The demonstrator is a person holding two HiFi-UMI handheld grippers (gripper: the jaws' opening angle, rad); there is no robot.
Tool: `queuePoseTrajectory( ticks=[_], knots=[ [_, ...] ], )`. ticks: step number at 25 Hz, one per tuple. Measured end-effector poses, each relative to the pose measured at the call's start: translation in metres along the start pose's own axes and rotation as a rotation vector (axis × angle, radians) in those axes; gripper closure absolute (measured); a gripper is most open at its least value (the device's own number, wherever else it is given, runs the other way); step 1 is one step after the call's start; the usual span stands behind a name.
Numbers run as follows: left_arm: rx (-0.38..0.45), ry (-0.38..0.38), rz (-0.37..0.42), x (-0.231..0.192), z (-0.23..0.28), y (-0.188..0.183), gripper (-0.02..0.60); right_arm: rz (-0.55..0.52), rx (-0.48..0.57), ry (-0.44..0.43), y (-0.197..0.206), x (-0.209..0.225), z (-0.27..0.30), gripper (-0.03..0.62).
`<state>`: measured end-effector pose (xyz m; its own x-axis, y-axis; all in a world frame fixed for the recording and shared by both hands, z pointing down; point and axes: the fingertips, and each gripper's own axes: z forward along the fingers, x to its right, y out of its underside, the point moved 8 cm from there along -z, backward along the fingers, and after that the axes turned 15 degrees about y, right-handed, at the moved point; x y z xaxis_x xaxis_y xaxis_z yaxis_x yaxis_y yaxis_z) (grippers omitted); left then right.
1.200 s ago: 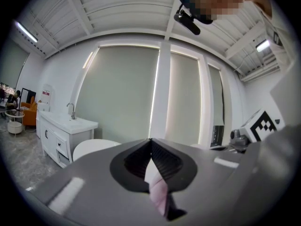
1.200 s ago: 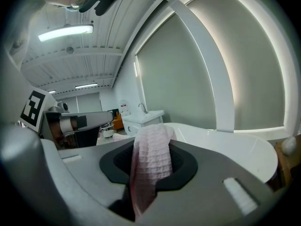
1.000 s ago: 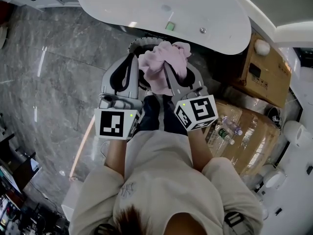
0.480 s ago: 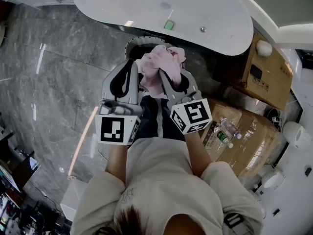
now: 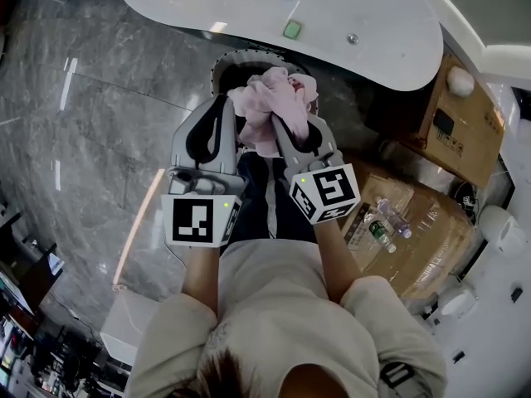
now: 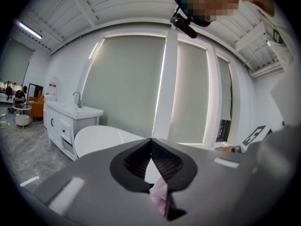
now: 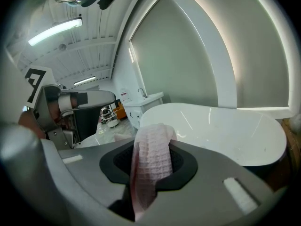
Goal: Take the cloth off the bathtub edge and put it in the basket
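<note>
- Both grippers had sunk a little since the earlier frames and carried the cloth (image 5: 274, 106) down with them, so the pink bundle sat closer over the basket (image 5: 236, 56).
- The left gripper (image 5: 227, 103) was clenched on the cloth. In the left gripper view its jaws met at the tips, and a thin pink fold (image 6: 160, 192) was pinched just behind them.
- The right gripper (image 5: 280, 127) was grasping the cloth as well. In the right gripper view a thick waffle-textured band of pink (image 7: 150, 166) ran up between its jaws and bulged over the top.
- The cloth was off the bathtub (image 5: 249, 7) entirely and hung bunched between the two grippers above the basket's mouth. Whether its lower folds touched the basket could not be told.
- The basket was grey with a ribbed rim. It stood on the grey marble floor (image 5: 99, 114) just beside the curved side of the white bathtub, in front of the person's legs.
- A small green object (image 5: 291, 29) lay on the bathtub near its edge, above the basket in the head view.
- At the right of the head view stood cardboard boxes (image 5: 452, 123), and water bottles (image 5: 386, 222) lay on the nearer one.
- The left gripper view looked level across the room past the bathtub to a white vanity cabinet (image 6: 70, 121).
</note>
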<state>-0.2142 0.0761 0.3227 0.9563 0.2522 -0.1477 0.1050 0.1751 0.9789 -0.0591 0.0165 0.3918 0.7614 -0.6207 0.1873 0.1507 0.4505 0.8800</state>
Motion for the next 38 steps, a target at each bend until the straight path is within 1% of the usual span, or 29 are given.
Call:
queuePoseTrajectory(
  ticks=[2, 8, 11, 21, 28, 38],
  knots=[
    [-0.005, -0.008, -0.005, -0.002, 0.004, 0.004, 0.574, -0.005, -0.014, -0.002, 0.005, 0.003, 0.005, 0.513],
    [-0.026, -0.038, -0.056, -0.013, 0.013, 0.016, 0.574, -0.005, -0.054, 0.001, 0.021, 0.007, 0.025, 0.513],
    [-0.047, -0.052, -0.026, -0.024, 0.014, 0.028, 0.574, -0.005, -0.073, 0.004, 0.030, 0.011, 0.036, 0.513],
    [-0.057, -0.065, -0.050, -0.045, 0.029, 0.060, 0.574, -0.009, -0.114, 0.019, 0.061, 0.021, 0.073, 0.513],
    [-0.096, -0.072, -0.102, -0.051, 0.028, 0.094, 0.574, -0.013, -0.157, 0.023, 0.092, 0.021, 0.091, 0.513],
    [-0.125, -0.076, -0.162, -0.053, 0.026, 0.129, 0.574, -0.017, -0.192, 0.025, 0.127, 0.021, 0.118, 0.513]
  ],
)
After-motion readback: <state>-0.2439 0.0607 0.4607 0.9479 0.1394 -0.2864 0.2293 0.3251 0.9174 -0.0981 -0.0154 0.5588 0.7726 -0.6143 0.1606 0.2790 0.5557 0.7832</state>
